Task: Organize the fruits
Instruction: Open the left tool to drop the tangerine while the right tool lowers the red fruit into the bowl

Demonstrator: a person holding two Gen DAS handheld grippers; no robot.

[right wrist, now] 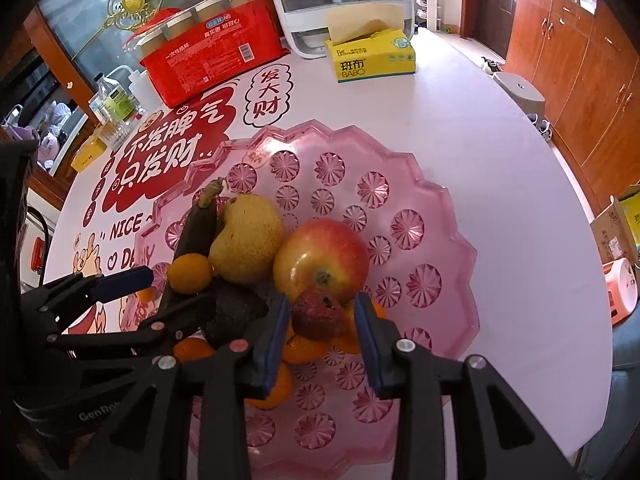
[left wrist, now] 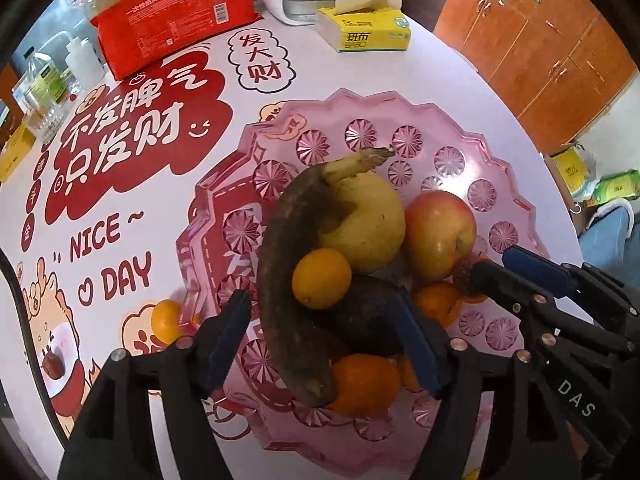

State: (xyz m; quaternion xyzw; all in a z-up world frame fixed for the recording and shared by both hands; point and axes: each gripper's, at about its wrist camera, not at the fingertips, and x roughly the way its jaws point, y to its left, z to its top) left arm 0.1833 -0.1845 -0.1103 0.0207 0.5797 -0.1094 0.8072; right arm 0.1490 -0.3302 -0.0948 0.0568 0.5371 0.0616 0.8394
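Observation:
A pink plastic fruit tray (left wrist: pixel 460 152) (right wrist: pixel 440 240) holds a blackened banana (left wrist: pixel 288 264), a yellow pear (left wrist: pixel 368 220) (right wrist: pixel 248 240), an apple (left wrist: pixel 440 236) (right wrist: pixel 324 260), several oranges, a dark avocado (left wrist: pixel 368 320) (right wrist: pixel 232 312) and a small red lychee (right wrist: pixel 318 314). My left gripper (left wrist: pixel 320 340) is open, its fingers on either side of the banana and avocado. My right gripper (right wrist: pixel 322 340) is open around the lychee, its pads a little apart from it. One small orange (left wrist: pixel 166 320) lies on the table left of the tray.
On the printed tablecloth at the back stand a red pack of paper cups (left wrist: pixel 168 12) (right wrist: pixel 212 56), a yellow tissue box (left wrist: pixel 368 32) (right wrist: pixel 372 60), a white appliance (right wrist: pixel 340 8) and bottles (left wrist: pixel 44 84). Wooden cabinets (right wrist: pixel 580 60) are at the right.

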